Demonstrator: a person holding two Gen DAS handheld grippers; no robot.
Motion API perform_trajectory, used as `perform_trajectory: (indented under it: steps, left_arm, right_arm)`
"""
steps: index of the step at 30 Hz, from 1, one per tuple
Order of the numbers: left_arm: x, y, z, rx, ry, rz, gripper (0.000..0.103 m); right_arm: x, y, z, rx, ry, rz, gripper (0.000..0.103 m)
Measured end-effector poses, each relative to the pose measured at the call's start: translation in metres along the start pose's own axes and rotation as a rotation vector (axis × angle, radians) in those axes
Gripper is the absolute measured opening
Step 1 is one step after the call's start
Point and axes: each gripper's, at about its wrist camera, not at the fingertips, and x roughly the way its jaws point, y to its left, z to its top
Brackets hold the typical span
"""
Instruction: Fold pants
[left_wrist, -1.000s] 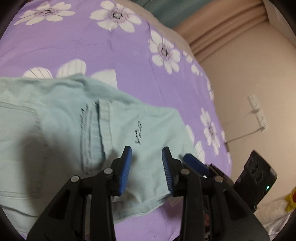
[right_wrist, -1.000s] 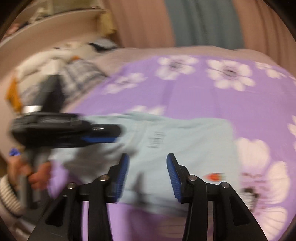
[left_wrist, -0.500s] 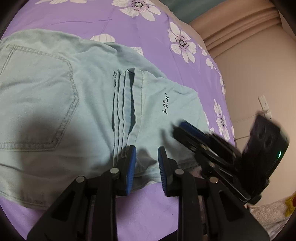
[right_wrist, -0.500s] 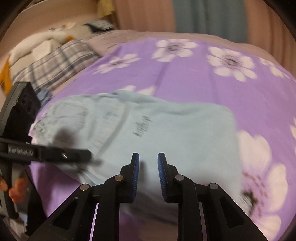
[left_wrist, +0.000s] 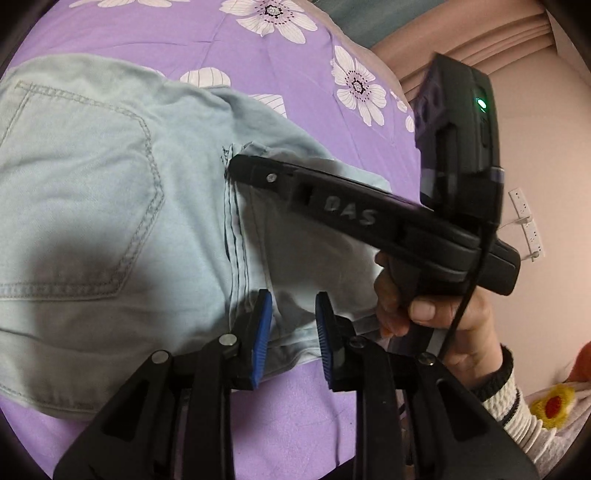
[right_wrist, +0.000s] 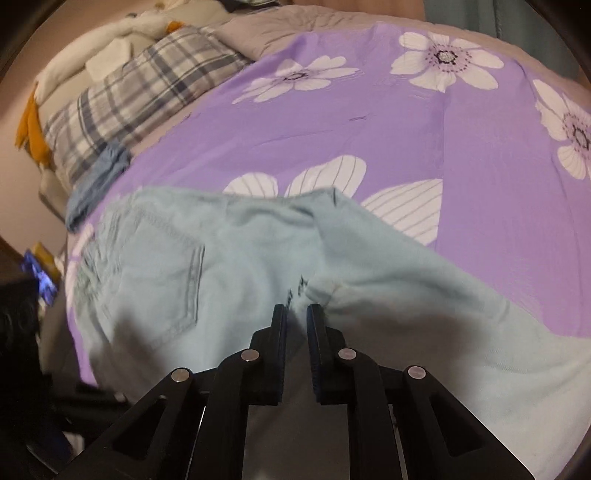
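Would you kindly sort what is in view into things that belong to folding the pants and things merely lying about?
Belonging to the job:
- light blue jeans
- left gripper
- right gripper
- purple flowered bedspread that the jeans lie on

Lying about:
- plaid pillow
- darker blue denim garment at the bed edge
- yellow and red plush toy

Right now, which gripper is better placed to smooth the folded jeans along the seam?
Probably the right gripper: its tips are over the seam. The left gripper sits open at the jeans' near edge.
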Motion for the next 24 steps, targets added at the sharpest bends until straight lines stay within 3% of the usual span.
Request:
perform_trajectory:
  steps: [5, 11, 16, 19, 20, 24]
  left_arm:
    - [-0.003, 0.001, 0.001, 0.0, -0.003, -0.002, 0.023]
    - [-0.003, 0.003, -0.001, -0.004, -0.003, 0.003, 0.023]
    - [-0.001, 0.0, -0.001, 0.007, -0.008, 0.028, 0.024]
    - [0.0, -0.002, 0.0, 0.006, -0.002, 0.045, 0.024]
    - [0.001, -0.003, 0.001, 0.003, -0.001, 0.049, 0.024]
    - [0.004, -0.007, 0.002, 0.015, -0.013, 0.079, 0.024]
  right_arm:
    - [-0.022, -0.004, -0.018, 0.077, -0.064, 0.024, 0.014]
    - [-0.051, 0.002, -0.069, 0.007, -0.076, -0.163, 0.014]
    - [-0.073, 0.019, -0.125, -0.045, -0.096, -0.199, 0.014]
    - [-0.099, -0.002, -0.126, 0.107, -0.096, -0.064, 0.014]
    - [-0.108, -0.01, -0.124, 0.144, -0.126, -0.055, 0.014]
    - [-0.139, -0.04, -0.123, 0.229, -0.262, -0.192, 0.014]
